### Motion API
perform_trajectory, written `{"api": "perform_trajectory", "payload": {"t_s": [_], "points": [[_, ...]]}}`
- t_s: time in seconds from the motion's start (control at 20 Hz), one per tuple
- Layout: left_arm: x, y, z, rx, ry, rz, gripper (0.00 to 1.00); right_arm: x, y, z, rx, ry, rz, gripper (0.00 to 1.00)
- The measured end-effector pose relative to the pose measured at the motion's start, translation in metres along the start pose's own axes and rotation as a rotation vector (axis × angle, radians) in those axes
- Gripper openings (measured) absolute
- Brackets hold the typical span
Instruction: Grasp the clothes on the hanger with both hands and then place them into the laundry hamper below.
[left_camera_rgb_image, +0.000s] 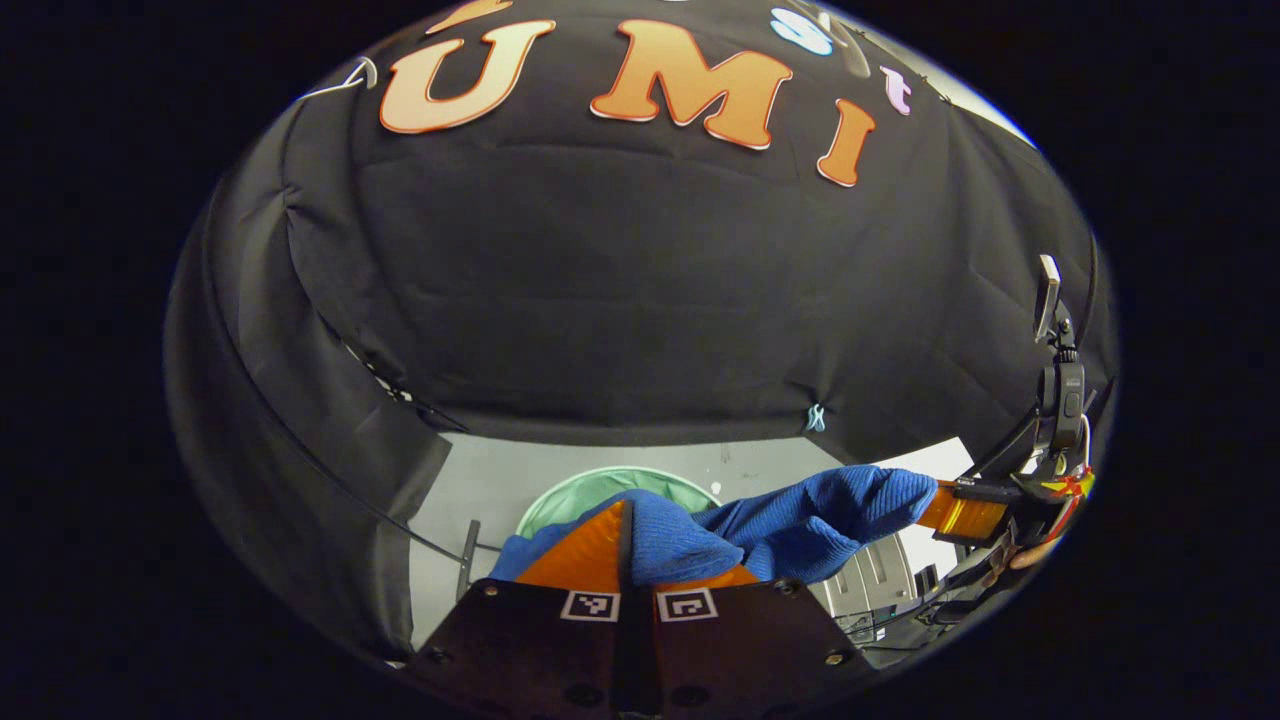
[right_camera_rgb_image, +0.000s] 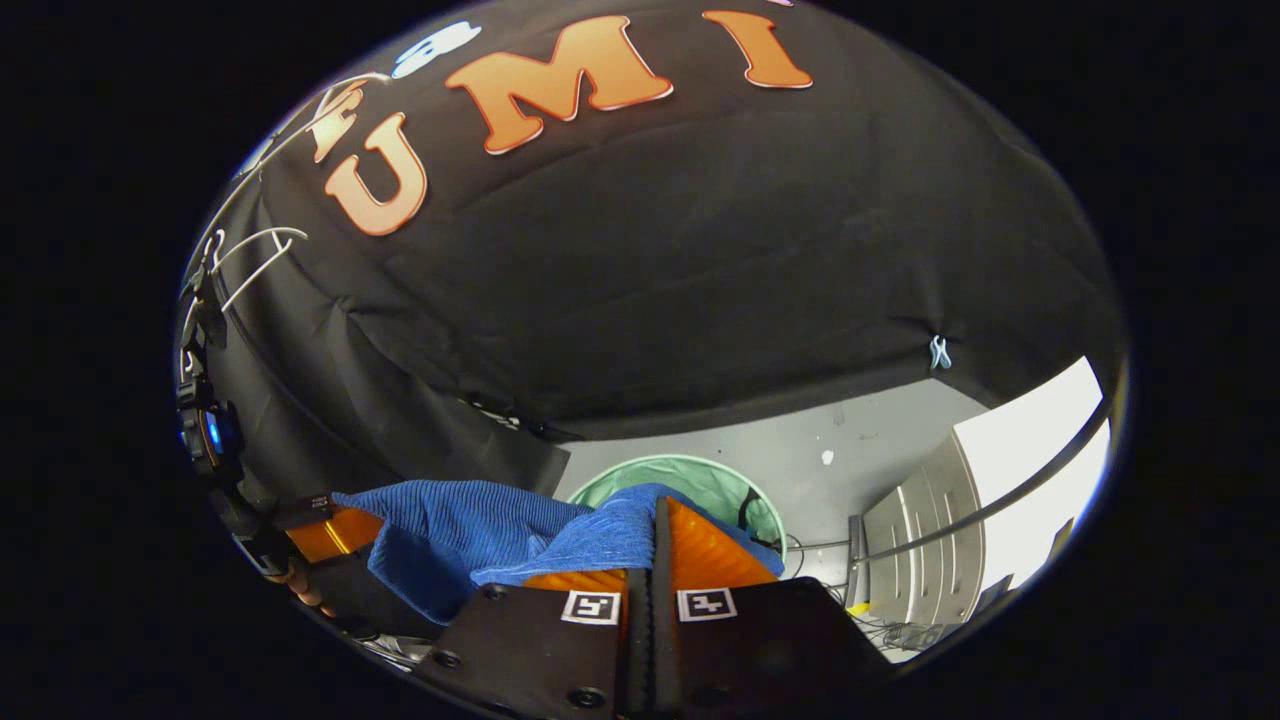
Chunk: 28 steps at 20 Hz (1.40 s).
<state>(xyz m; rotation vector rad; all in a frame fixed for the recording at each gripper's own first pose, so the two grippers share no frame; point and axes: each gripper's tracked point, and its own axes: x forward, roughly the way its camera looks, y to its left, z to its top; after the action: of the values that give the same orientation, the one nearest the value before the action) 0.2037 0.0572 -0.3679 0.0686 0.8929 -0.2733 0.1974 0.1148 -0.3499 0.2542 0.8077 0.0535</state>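
A blue knitted garment (left_camera_rgb_image: 790, 525) hangs stretched between both grippers, above the floor. My left gripper (left_camera_rgb_image: 628, 548) is shut on one end of it, the cloth bunched over its fingers. The other end runs right to my right gripper (left_camera_rgb_image: 965, 508), also clamped on the cloth. In the right gripper view, my right gripper (right_camera_rgb_image: 655, 545) is shut on the blue garment (right_camera_rgb_image: 470, 530), which stretches left to the left gripper (right_camera_rgb_image: 330, 535). The round green laundry hamper (left_camera_rgb_image: 580, 490) stands on the floor below and beyond the cloth; its rim (right_camera_rgb_image: 690, 470) shows behind the fingers.
White empty hangers (right_camera_rgb_image: 250, 260) hang at the upper left against the black booth wall. A grey cabinet (right_camera_rgb_image: 905, 545) and cables stand at the right on the pale floor (right_camera_rgb_image: 860, 430). A dark stand pole (left_camera_rgb_image: 468, 555) rises left of the hamper.
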Motion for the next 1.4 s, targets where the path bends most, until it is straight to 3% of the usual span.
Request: {"api": "perform_trajectory", "payload": {"t_s": [0.6,1.1,1.2,1.3,1.35,1.4], "points": [[0.049,0.035,-0.073,0.031,0.233,0.077,0.01,0.053,-0.023,-0.066,-0.005,0.199,-0.082,0.08],[0.047,0.045,-0.103,-0.002,0.324,0.102,0.05,0.065,-0.029,-0.088,-0.002,0.282,-0.115,0.11],[0.044,0.043,-0.111,-0.014,0.347,0.096,0.07,0.068,-0.026,-0.086,0.005,0.28,-0.102,0.27],[0.04,0.038,-0.114,-0.028,0.355,0.084,0.17,0.065,-0.028,-0.084,0.0,0.274,-0.111,0.29],[0.04,0.038,-0.11,-0.03,0.35,0.087,0.25,0.065,-0.027,-0.084,-0.004,0.272,-0.113,0.34],[0.041,0.039,-0.109,-0.028,0.342,0.095,0.28,0.063,-0.027,-0.083,-0.007,0.268,-0.114,0.51]]}}
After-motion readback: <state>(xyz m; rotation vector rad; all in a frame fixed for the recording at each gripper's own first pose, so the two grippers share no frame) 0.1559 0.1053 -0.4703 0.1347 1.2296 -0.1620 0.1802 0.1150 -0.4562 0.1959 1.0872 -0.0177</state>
